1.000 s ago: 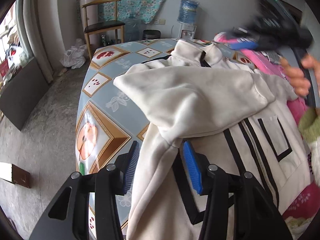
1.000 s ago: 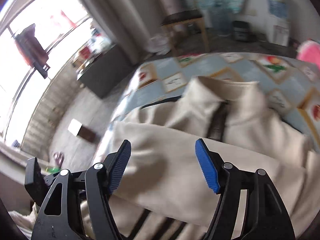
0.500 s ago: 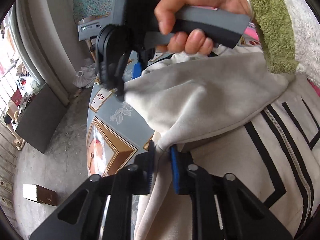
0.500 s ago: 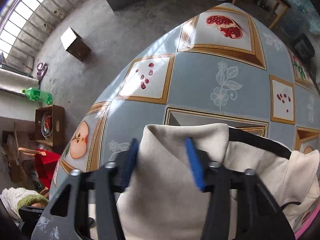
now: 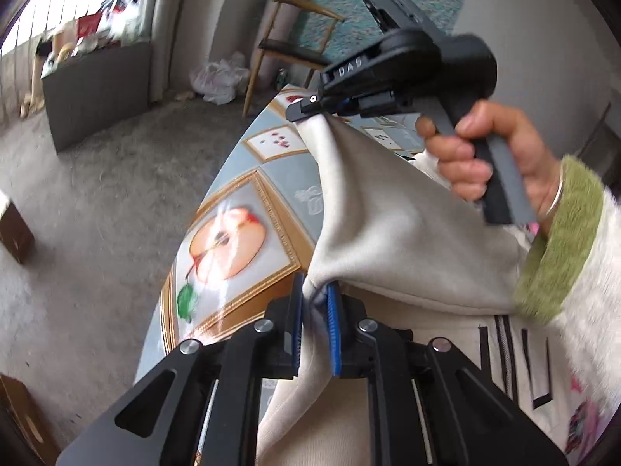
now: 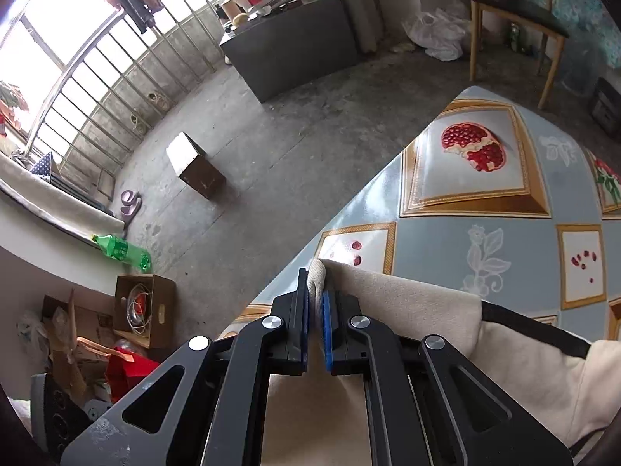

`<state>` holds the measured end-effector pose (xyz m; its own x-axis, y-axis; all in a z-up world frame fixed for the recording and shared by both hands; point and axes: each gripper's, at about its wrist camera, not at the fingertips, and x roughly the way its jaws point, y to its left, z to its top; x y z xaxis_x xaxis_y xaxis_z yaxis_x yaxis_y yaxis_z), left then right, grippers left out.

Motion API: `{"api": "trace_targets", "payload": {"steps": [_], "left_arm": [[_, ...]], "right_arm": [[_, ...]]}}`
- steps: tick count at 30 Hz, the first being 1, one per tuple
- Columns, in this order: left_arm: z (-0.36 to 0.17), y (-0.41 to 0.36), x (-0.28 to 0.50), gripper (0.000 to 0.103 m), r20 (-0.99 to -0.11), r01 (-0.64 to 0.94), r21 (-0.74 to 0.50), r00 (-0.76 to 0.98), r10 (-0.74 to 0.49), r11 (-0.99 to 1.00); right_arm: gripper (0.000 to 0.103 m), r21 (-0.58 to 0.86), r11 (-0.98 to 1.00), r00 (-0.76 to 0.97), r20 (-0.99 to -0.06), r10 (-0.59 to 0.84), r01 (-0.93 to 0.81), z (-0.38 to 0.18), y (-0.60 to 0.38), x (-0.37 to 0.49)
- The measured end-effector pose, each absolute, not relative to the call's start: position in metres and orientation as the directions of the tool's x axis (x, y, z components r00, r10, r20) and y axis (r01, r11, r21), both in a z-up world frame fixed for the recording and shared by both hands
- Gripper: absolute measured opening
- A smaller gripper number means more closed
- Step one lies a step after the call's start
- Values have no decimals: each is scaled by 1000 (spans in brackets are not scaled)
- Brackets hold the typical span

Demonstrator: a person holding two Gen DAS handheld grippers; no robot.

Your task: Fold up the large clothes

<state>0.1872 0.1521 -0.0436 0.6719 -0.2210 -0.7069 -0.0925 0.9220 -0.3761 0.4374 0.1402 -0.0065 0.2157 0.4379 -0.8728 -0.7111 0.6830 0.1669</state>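
Note:
A cream jacket (image 5: 392,233) with black stripes lies on the fruit-patterned table (image 5: 233,233). My left gripper (image 5: 315,291) is shut on a fold of the cream fabric near the table's left edge. My right gripper (image 6: 316,303) is shut on the end of the jacket's sleeve (image 6: 407,306). In the left wrist view the right gripper (image 5: 310,110) holds that sleeve end lifted above the table, and the cloth hangs stretched between the two grippers.
The table edge (image 6: 349,209) runs close to both grippers, with concrete floor beyond. A wooden chair (image 5: 295,46), a dark cabinet (image 6: 291,42), a small box (image 6: 194,163) and cardboard boxes (image 6: 139,306) stand on the floor.
Both grippers closed on the jacket: the left on the fold, the right on the sleeve end. The right gripper then lifted the sleeve end upward.

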Motion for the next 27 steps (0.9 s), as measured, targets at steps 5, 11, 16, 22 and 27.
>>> {"api": "trace_targets", "payload": {"steps": [5, 11, 16, 22, 27], "left_arm": [[-58, 173, 190, 15, -713, -168, -501, 637, -294, 849], [-50, 181, 176, 19, -700, -167, -520, 646, -305, 838], [-36, 204, 163, 19, -682, -193, -499, 689, -246, 845], [-17, 198, 179, 19, -701, -128, -415, 677, -226, 901], [-20, 157, 200, 19, -757, -35, -333, 605, -245, 942]], "right_arm": [[13, 171, 734, 217, -889, 402, -658, -31, 135, 450], [58, 163, 755, 347, -813, 468, -635, 70, 60, 432], [69, 130, 895, 573, -727, 378, -426, 150, -107, 386], [67, 211, 975, 577, -789, 209, -65, 107, -275, 334], [54, 255, 965, 472, -859, 197, 62, 21, -293, 325]]}}
